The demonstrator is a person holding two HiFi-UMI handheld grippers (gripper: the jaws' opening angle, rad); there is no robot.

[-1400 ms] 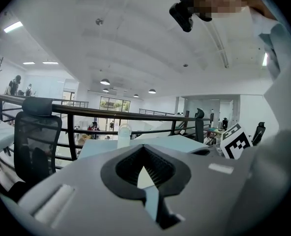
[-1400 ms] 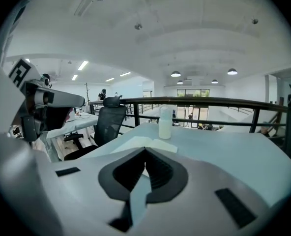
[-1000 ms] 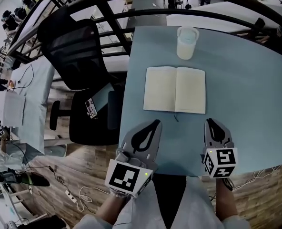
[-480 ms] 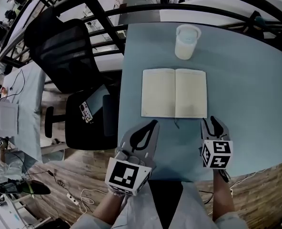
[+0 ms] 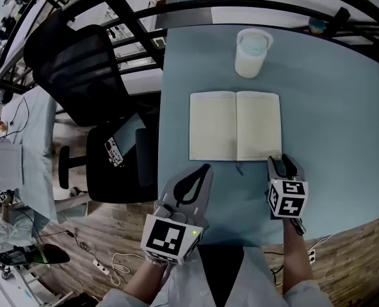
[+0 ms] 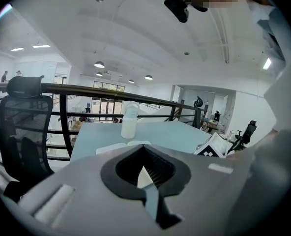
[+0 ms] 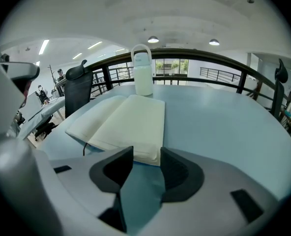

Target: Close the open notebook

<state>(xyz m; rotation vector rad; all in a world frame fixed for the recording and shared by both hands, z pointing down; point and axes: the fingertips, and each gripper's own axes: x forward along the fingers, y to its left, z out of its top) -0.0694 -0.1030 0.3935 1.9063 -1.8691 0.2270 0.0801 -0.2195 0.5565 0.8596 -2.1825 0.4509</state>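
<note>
The notebook [image 5: 235, 126] lies flat and open on the pale blue table [image 5: 343, 126], roughly in the middle of it. Two blank cream pages face up, the spine runs away from the person, and a thin dark ribbon [image 5: 239, 169] trails off its near edge onto the table. A white jug [image 5: 252, 53] with a lid and handle stands just beyond the far edge, apart from the book.

The right gripper [image 5: 284, 166] sits at the near right corner of the notebook. Its jaws stand apart, and the near edge of the right-hand page lies at the gap between their tips with neither pad pressing on it. The left gripper [image 5: 205, 168] hovers over the table short of the near left corner. Its jaws are together with nothing in them.

A second ago the right gripper's jaws were together and it hung well short of the book. It has since come forward and down to the corner, and its jaws have just been opening. The left gripper has hardly shifted, and the notebook lies just as it did.

There is one notebook, one jug and two grippers, and one black office chair [image 5: 80, 69] stands beside the table on the left.
</note>
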